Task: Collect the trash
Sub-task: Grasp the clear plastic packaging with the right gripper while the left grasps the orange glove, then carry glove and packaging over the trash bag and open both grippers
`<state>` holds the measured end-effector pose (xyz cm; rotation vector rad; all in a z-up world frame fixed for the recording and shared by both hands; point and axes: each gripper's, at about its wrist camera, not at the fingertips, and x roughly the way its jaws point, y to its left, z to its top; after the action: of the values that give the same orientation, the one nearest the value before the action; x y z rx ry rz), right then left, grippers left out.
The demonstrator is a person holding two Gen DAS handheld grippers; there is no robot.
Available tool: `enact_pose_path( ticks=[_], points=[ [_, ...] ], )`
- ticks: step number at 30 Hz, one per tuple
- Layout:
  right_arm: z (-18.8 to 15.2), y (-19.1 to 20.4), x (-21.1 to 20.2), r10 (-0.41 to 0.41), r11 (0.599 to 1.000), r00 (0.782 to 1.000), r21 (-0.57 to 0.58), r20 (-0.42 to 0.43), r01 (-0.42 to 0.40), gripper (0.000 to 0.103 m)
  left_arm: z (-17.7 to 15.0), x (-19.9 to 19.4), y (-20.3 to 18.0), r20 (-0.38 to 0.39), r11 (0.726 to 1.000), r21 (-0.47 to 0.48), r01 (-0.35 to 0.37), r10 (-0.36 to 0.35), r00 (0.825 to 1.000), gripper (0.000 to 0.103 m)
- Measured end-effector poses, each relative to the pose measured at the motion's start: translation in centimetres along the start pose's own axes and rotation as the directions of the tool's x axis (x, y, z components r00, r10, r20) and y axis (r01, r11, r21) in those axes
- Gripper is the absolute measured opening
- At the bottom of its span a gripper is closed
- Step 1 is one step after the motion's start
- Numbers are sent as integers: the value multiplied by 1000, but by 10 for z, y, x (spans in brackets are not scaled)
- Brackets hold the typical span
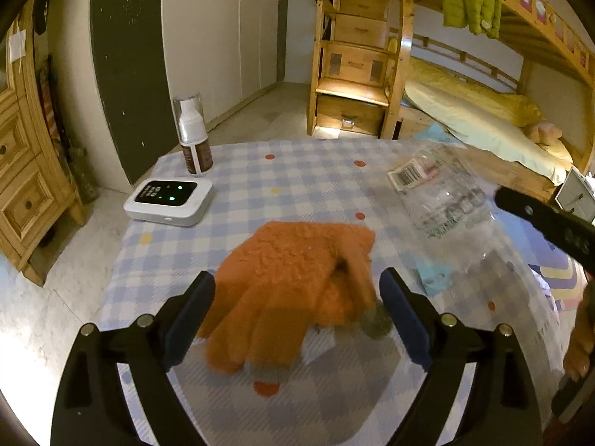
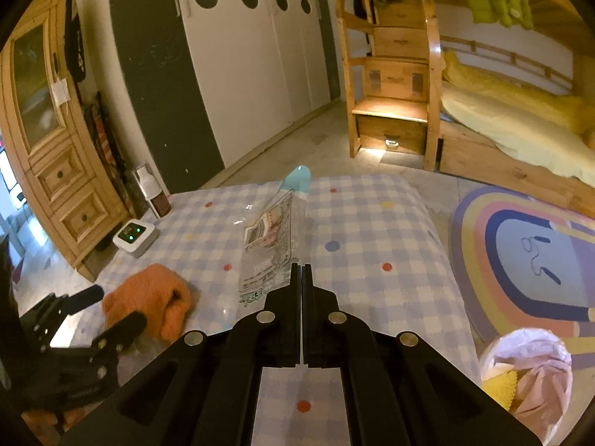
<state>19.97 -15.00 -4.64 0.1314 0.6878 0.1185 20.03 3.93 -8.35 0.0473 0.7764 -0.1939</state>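
One clear plastic wrapper (image 2: 266, 249) hangs pinched in your closed right gripper (image 2: 301, 271) over the table's (image 2: 372, 223) middle — light, crinkly, slippery — while your left gripper (image 1: 297, 316) gapes empty.

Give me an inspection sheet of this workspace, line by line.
Surface: table under a blue-and-white checked tablecloth with coloured dots.
Job's things: clear plastic wrapper with a barcode label, pinched in the right hand-held gripper; bin with a pale pink liner beside the table on the floor.
Clutter: fuzzy orange glove; white device with green lights; white-and-brown spray bottle.
Grippers: left hand-held gripper open, its fingers either side of the glove; right shut.
Cables: nothing seen.
Surroundings: wooden bunk bed, rainbow rug, white wardrobe.
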Motion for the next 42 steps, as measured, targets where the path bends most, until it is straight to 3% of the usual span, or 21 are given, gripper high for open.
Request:
enact_pose_path(
  ticks=[4,8,11,16,21,27,31,35,42],
  points=[
    [-2,-3,-2,1,1000,1000,5,-4,-1,0,0,19,0,-79,1000,2,-15,15,997,69],
    [-3,-5,-4,2,1000,1000,5,-4,-2,0,0,15,7,-79,997,-53,57,-61,995,36],
    [-3,-5,-4,4,1000,1000,8,-1,-4,0,-1,9,6,-51,997,-44,60,-62,997,22],
    [-7,-6,-15,18,1000,999,20,36,-18,0,-1,-31,4,83,990,-56,126,-121,989,20],
    [-12,-11,-38,26,999,997,44,76,-30,0,-7,-71,-12,202,981,-41,190,-178,963,20],
    [-31,-29,-79,7,996,995,87,96,-15,0,-24,-80,-50,197,975,-13,222,-215,956,20],
    [-51,-53,-114,-82,990,992,120,98,70,0,-32,-86,-95,176,967,66,245,-253,951,20],
    [-69,-88,-147,-174,972,980,177,94,156,0,-36,-96,-151,160,938,150,312,-335,929,20],
    [-101,-148,-201,-353,908,932,271,78,321,0,-46,-100,-243,91,875,242,420,-452,888,21]
  ],
)
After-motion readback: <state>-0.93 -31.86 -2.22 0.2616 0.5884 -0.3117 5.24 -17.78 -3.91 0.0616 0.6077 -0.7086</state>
